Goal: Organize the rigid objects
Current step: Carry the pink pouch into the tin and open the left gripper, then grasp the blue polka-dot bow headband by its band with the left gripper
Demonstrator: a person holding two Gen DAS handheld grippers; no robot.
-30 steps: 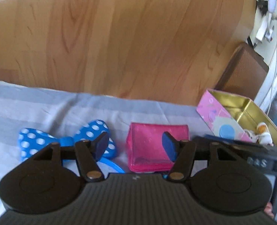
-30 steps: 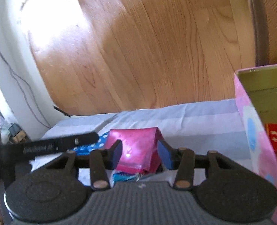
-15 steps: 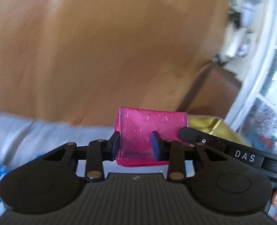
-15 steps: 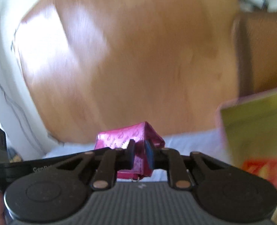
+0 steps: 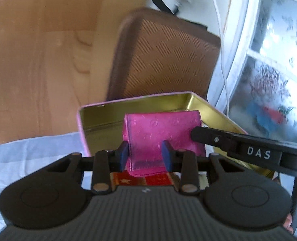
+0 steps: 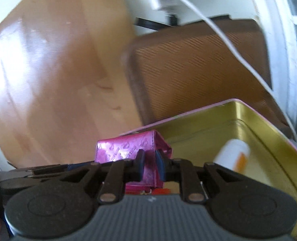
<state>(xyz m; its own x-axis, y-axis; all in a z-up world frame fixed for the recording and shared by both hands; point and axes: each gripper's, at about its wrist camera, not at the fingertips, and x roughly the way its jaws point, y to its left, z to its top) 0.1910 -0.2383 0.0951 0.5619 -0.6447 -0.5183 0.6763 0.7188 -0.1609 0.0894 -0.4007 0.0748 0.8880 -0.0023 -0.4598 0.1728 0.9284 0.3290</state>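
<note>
While the pink wallet (image 5: pixel 162 132) is being held up over the open tin (image 5: pixel 100 118), it's being gripped from two sides at once. Its lower edge is being clamped by the left gripper (image 5: pixel 146 155), blue pads pressed against it on both sides, and its folded side is being pinched by the right gripper (image 6: pixel 150 164), whose pads are nearly together with only the wallet's thickness between them. That second grip is also being seen from the left camera, where the black finger marked DAS is being pressed against the wallet's right edge. So neither claw is released; both are being kept clenched on the same wallet. The wallet is being held upright above the tin's near left part, not touching the gold floor as far as can be told. Inside the tin, a red packet (image 5: pixel 154 180) is being partly hidden under the wallet, and a white bottle with an orange patch (image 6: pixel 233 154) is being blurred on the right. The tin is being supported by a pale striped cloth (image 5: pixel 32 156), with a brown ribbed case (image 5: pixel 164 54) behind it and wooden flooring (image 5: pixel 38 50) beyond.
</note>
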